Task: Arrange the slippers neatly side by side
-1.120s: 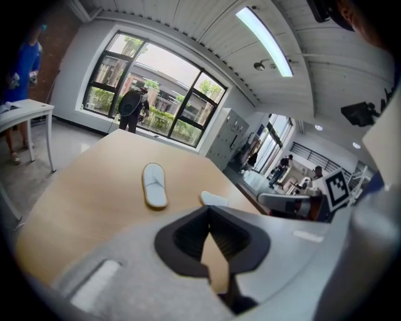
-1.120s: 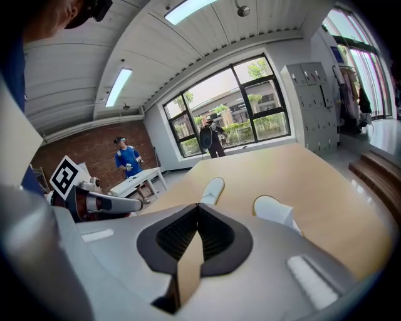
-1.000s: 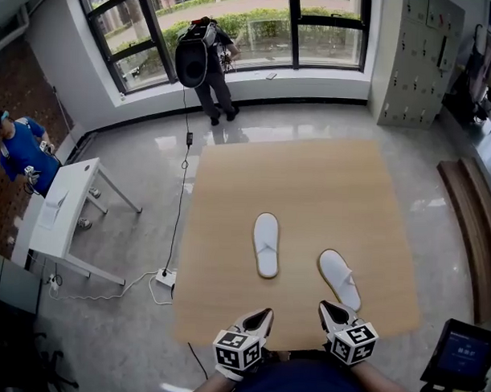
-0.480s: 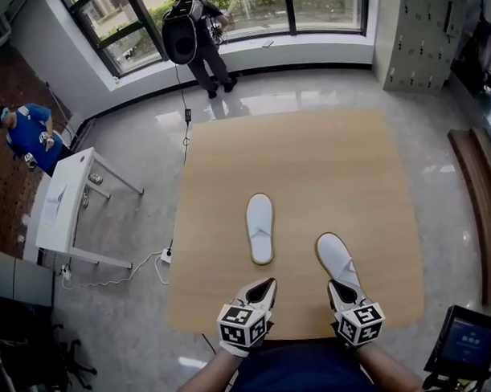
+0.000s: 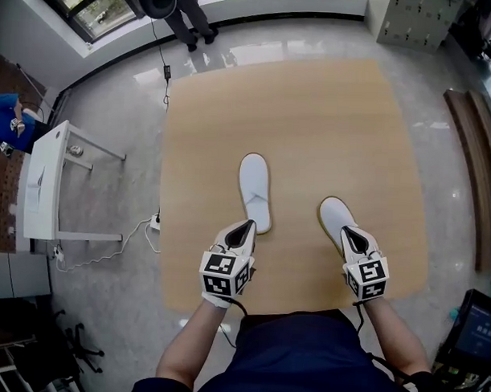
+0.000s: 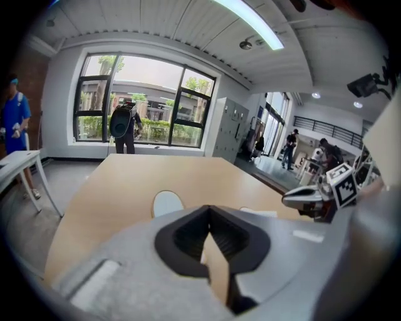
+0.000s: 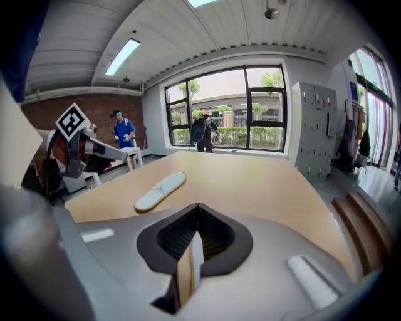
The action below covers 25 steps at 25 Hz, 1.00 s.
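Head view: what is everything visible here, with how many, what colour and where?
Light wooden square table: one, tan, centre.
Flat white left slipper: one, on table, mid-left.
Flat white right slipper: one, on table, apart, nearer.
Small white side table: one, floor left.
White power strip: one, floor beside big table.
Grey lockers: one bank, top right.
Brown wooden bench: one, right edge.
Dark screen: one, lower right.
Bystanders: two, blue-clad left, dark-clad top.
Left gripper, right gripper: grey, jaws together, empty, above slippers' near ends.
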Tool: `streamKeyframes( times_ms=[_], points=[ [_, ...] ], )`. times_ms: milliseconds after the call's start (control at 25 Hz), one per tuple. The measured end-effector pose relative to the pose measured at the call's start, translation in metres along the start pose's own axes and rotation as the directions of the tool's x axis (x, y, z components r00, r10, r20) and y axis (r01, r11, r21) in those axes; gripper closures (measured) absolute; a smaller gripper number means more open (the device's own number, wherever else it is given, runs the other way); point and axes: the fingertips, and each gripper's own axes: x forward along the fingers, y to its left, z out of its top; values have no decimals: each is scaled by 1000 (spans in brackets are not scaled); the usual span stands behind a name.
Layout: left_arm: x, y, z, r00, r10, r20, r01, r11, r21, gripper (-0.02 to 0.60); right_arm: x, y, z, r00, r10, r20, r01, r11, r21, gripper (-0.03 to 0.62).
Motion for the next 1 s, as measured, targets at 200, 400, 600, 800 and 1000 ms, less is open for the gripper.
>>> streamKeyframes(
  times_ms=[200, 400, 600, 800, 1000],
  points=[
    [28, 44, 1, 999, 32, -39, -29, 995, 91, 578, 28, -5, -12, 998, -31, -59, 27, 998, -64, 583],
    [63, 74, 0, 995, 59, -76, -46, 987, 156, 578, 39, -13, -20, 993, -56, -106, 42, 990, -134, 583],
    [109, 77, -7, 991, 58, -122, -30, 974, 223, 578, 46, -14, -37, 986, -49, -158, 13, 975, -220, 583],
    [143, 85, -19, 979, 89, -186, -34, 959, 280, 578, 55, -10, -50, 976, -50, -210, -14, 957, -290, 583],
    [162, 93, -39, 962, 111, -251, -37, 958, 283, 578, 65, -13, -66, 965, -52, -256, -26, 956, -292, 583]
  ],
)
